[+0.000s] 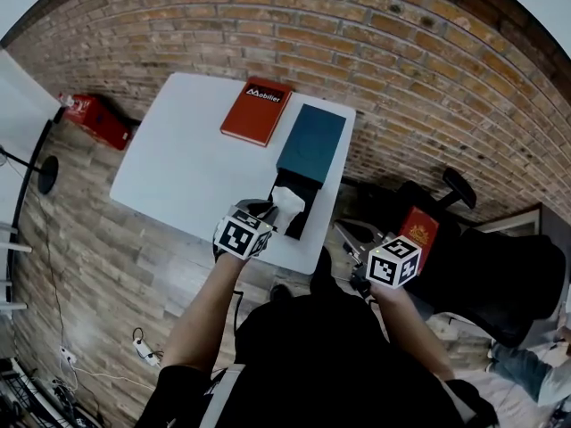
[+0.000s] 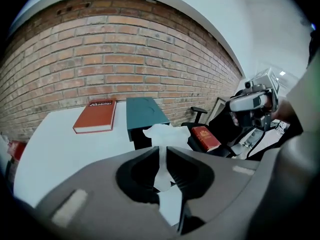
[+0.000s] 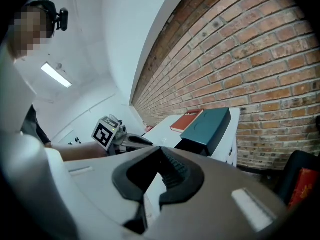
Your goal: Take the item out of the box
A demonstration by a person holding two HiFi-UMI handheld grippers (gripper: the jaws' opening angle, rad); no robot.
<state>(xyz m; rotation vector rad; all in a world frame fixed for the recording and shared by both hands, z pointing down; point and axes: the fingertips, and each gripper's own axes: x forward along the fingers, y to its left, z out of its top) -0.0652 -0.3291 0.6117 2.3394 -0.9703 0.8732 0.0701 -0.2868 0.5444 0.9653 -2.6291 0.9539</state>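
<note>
A teal box (image 1: 312,141) lies on the white table (image 1: 178,176), its black inner tray (image 1: 302,214) slid out toward me. A crumpled white paper item (image 1: 288,201) sticks up from the tray's open end. My left gripper (image 1: 268,212) is at that end, by the table's near edge. In the left gripper view its jaws pinch a thin fold of the white item (image 2: 165,133) at the left gripper (image 2: 162,153). My right gripper (image 1: 355,243) hangs off the table's right corner. In the right gripper view the right gripper (image 3: 160,151) has its tips together, nothing between them.
A red book (image 1: 259,112) lies left of the box at the table's far side. A black office chair (image 1: 482,275) with a red book (image 1: 421,230) on its seat stands to the right. A brick wall (image 1: 428,69) runs behind. A red object (image 1: 96,119) lies on the floor at left.
</note>
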